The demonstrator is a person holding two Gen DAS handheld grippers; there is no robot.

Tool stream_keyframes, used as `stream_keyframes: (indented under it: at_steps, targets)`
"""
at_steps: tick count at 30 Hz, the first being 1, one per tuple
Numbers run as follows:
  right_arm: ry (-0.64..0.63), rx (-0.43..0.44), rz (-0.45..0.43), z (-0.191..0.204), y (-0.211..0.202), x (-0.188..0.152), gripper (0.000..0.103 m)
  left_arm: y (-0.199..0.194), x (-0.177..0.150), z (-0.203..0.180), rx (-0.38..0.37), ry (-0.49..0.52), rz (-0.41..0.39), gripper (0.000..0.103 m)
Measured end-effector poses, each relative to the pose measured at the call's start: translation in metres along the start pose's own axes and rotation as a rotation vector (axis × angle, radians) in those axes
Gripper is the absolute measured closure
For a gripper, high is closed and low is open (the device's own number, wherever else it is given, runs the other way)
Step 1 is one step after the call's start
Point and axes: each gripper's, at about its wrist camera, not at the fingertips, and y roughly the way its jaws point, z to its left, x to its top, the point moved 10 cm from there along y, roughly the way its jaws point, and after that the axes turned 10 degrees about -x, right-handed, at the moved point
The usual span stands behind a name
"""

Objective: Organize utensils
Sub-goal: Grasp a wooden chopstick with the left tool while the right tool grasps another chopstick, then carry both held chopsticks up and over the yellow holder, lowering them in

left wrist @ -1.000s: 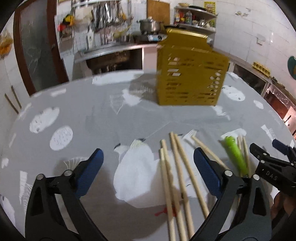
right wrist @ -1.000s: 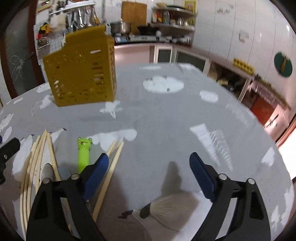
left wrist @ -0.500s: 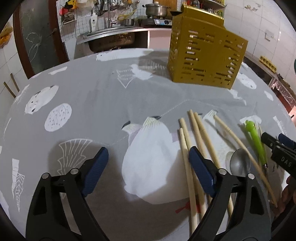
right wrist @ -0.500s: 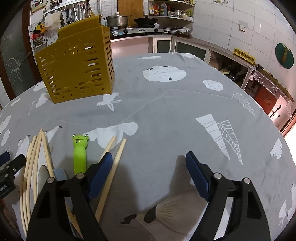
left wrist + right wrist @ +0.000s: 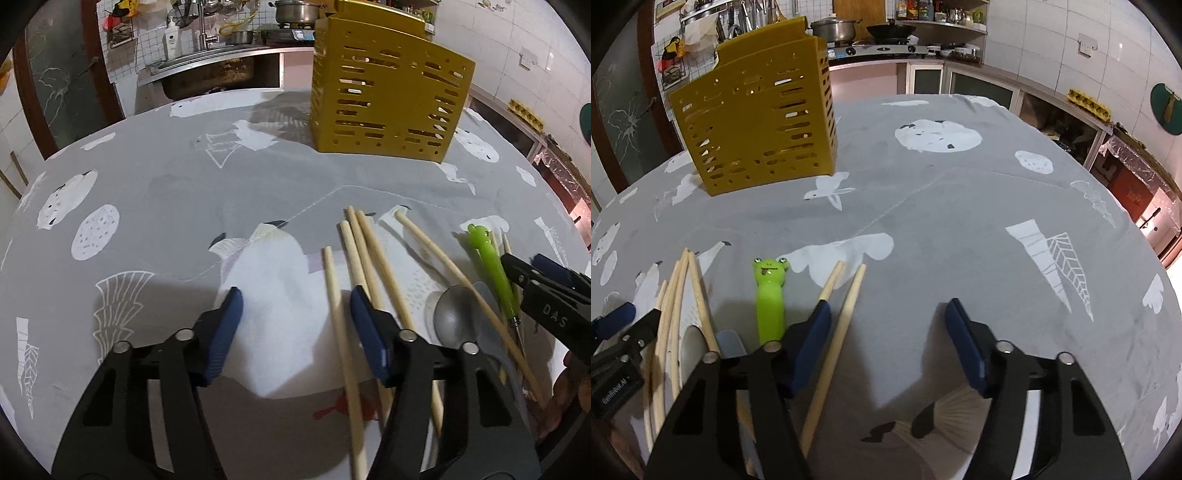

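A yellow perforated utensil holder (image 5: pixel 388 99) stands upright at the far side of the table; it also shows in the right wrist view (image 5: pixel 757 122). Several wooden chopsticks (image 5: pixel 373 266) lie on the grey cloth, beside a metal spoon (image 5: pixel 454 321) and a green frog-handled utensil (image 5: pixel 491 266), whose handle also shows in the right wrist view (image 5: pixel 770 295). My left gripper (image 5: pixel 295 325) is open, low over the cloth, with one chopstick between its fingers. My right gripper (image 5: pixel 886 339) is open and empty; two chopsticks (image 5: pixel 842 317) lie by its left finger.
The round table wears a grey cloth with white prints (image 5: pixel 960 206). Behind it are a sink counter (image 5: pixel 221 62), a stove with pots (image 5: pixel 871 37) and cabinets (image 5: pixel 1052 110). The table's right edge (image 5: pixel 1145 251) drops toward the floor.
Both grippers' jaws have narrowed but stay open. The left view has shifted so a chopstick now lies between the left fingers. The utensils on the table have not moved.
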Motion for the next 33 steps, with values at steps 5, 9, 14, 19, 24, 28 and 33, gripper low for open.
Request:
stream_keyframes:
  at_steps: [5,9,14,19,24,28,33]
  targets:
    - [0.0,0.01,0.032,0.008,-0.002,0.001,0.067,0.002,0.001,-0.004,0.003,-0.016,0.018,0.062]
    - [0.026,0.007,0.052,0.008,0.004,0.006,0.074,0.007,0.007,-0.002,0.008,-0.032,0.033,0.074]
    - [0.026,-0.001,0.06,0.014,0.009,0.012,0.09,0.013,0.014,-0.002,0.041,-0.042,0.039,0.084]
    - [0.031,0.007,0.05,0.015,0.015,0.022,0.094,0.017,0.019,-0.002,0.056,-0.038,0.031,0.095]
    - [0.051,0.029,0.022,0.007,0.013,0.029,0.094,0.015,0.023,0.003,0.019,-0.081,0.021,0.099]
    - [0.076,0.045,-0.029,-0.006,0.003,0.044,0.094,0.011,0.026,0.006,0.008,-0.105,0.006,0.099]
    - [0.122,0.076,-0.12,-0.026,-0.017,0.07,0.094,-0.015,0.049,0.002,-0.008,-0.11,-0.089,0.099]
